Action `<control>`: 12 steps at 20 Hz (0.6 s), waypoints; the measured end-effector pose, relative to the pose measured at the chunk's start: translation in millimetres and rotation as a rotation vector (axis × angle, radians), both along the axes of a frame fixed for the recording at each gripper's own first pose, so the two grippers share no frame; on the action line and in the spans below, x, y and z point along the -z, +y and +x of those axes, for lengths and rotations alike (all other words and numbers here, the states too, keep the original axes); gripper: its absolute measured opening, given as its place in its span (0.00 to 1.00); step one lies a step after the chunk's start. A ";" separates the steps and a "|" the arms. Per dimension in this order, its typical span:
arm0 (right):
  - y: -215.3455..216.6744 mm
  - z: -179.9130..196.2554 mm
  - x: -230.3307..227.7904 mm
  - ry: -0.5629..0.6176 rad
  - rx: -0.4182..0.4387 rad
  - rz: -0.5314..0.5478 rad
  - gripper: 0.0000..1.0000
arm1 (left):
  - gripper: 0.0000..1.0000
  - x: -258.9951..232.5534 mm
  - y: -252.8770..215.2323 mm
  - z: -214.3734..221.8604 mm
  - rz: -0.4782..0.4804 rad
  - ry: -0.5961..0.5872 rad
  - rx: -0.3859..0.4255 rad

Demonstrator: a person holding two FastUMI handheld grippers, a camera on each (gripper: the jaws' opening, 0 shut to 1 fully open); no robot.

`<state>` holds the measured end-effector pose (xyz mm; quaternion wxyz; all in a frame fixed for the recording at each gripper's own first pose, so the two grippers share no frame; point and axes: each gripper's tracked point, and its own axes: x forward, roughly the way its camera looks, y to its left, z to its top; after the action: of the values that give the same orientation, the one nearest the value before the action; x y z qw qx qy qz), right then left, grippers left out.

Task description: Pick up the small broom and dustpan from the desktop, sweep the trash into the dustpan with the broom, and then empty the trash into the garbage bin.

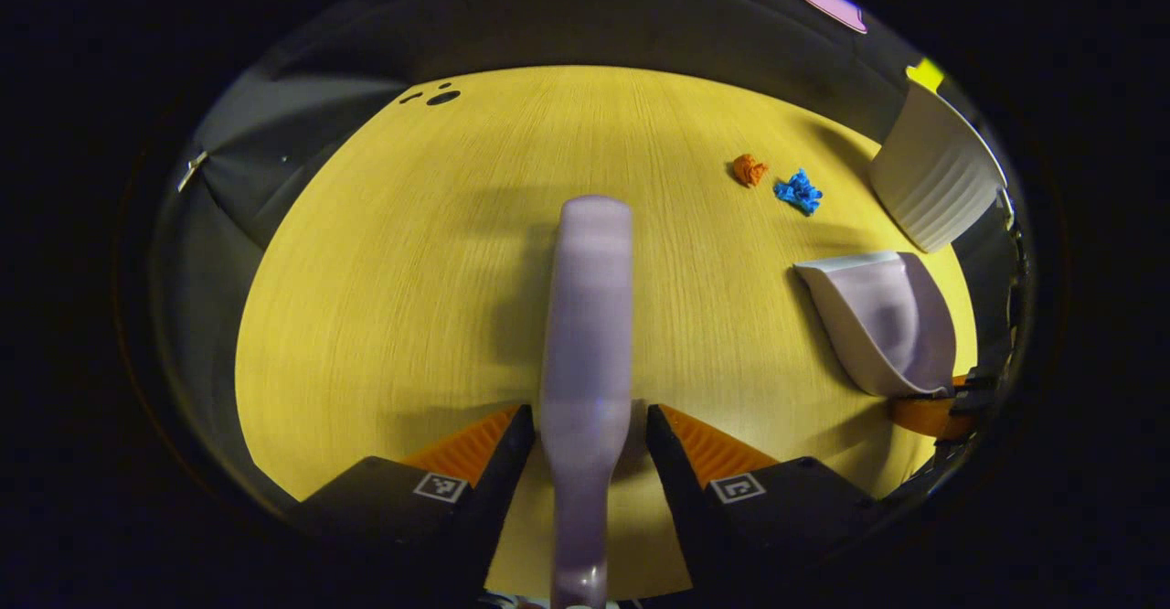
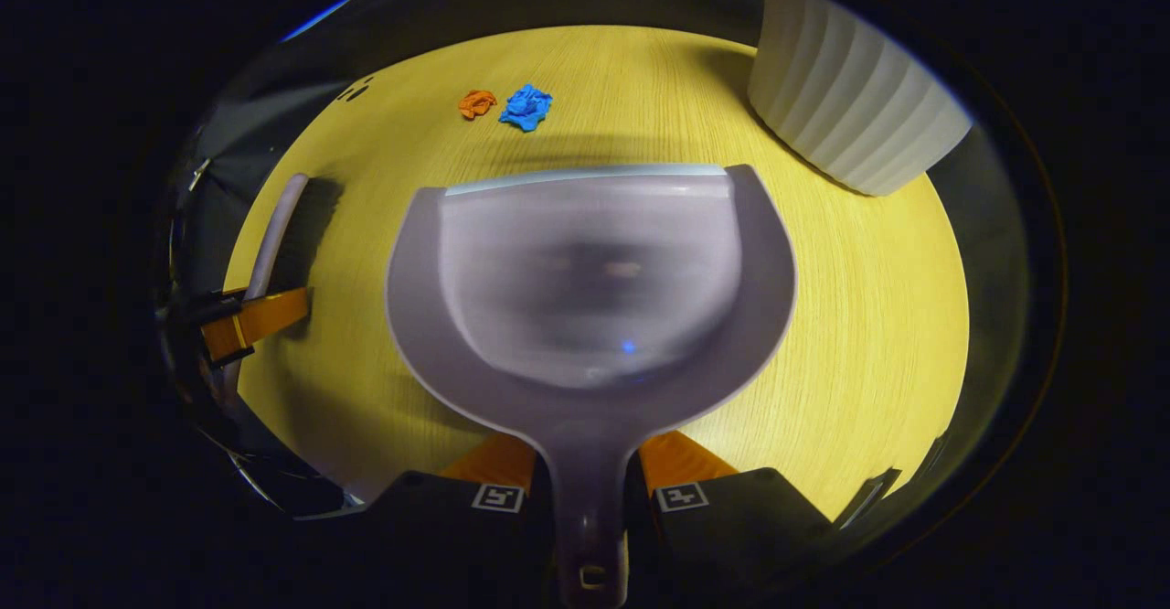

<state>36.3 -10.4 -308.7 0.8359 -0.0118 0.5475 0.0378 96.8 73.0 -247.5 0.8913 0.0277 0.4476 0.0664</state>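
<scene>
Left gripper view, broom: the left gripper [image 1: 585, 426] pinches the lilac broom [image 1: 587, 316] between its two fingers [image 1: 498, 463], which press on its narrow handle from either side. The broom's long axis runs straight ahead from the fingers, its broad end pointing over the yellow wooden counter [image 1: 393, 298] toward the far wall.
Left gripper view, dustpan: the dustpan [image 1: 882, 321] sits to the right, tilted, its open mouth toward the upper left and its handle end at the right gripper [image 1: 932, 408].
Right gripper view, dustpan: the right gripper [image 2: 587, 467] has the dustpan [image 2: 590, 289] by its handle, both fingers [image 2: 681, 458] pressed against it. Handle to mouth runs straight forward, and the flat front lip faces the trash.
Trash: an orange crumpled scrap [image 2: 476, 102] and a blue crumpled scrap [image 2: 526, 106] lie touching or nearly so on the counter [image 2: 868, 316], ahead of the dustpan's lip and to its left. From the left gripper they lie ahead and right of the broom, orange [image 1: 749, 169] left of blue [image 1: 799, 191].
Garbage bin: a white ribbed garbage bin [image 2: 850, 97] stands at the counter's far right edge, well apart from the trash.
Open room: bare counter lies between lip and trash, and widely left of the broom. The left gripper [image 2: 251, 316] and broom [image 2: 274, 229] are near the counter's left edge.
</scene>
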 end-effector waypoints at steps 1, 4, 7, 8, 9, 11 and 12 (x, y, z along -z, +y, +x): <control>-0.3 -0.4 -0.2 0.001 0.001 0.005 0.38 | 0.76 -0.5 -3.4 1.4 0.003 -0.009 0.013; 0.3 0.8 -0.1 -0.012 0.018 0.034 0.41 | 0.53 -1.9 -7.2 3.5 0.012 0.001 0.027; 2.3 3.1 1.8 -0.023 0.031 0.060 0.37 | 0.37 0.3 -6.5 6.4 0.005 -0.019 0.032; 2.3 2.6 1.1 -0.024 0.030 0.062 0.37 | 0.34 -0.7 -6.0 7.9 -0.002 -0.027 0.024; 2.6 2.7 0.9 -0.027 0.022 0.059 0.37 | 0.32 -0.8 -6.5 7.5 -0.013 -0.028 0.020; 2.9 3.5 1.2 -0.029 0.005 0.064 0.41 | 0.28 -2.8 -9.4 9.3 -0.050 -0.020 0.012; 3.2 3.1 0.7 -0.028 -0.005 0.074 0.34 | 0.28 -5.6 -8.5 12.0 -0.054 -0.018 0.010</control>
<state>39.4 -7.3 -309.4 0.8432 0.0174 0.5340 0.0598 108.9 64.5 -241.9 0.8961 0.0054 0.4410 0.0500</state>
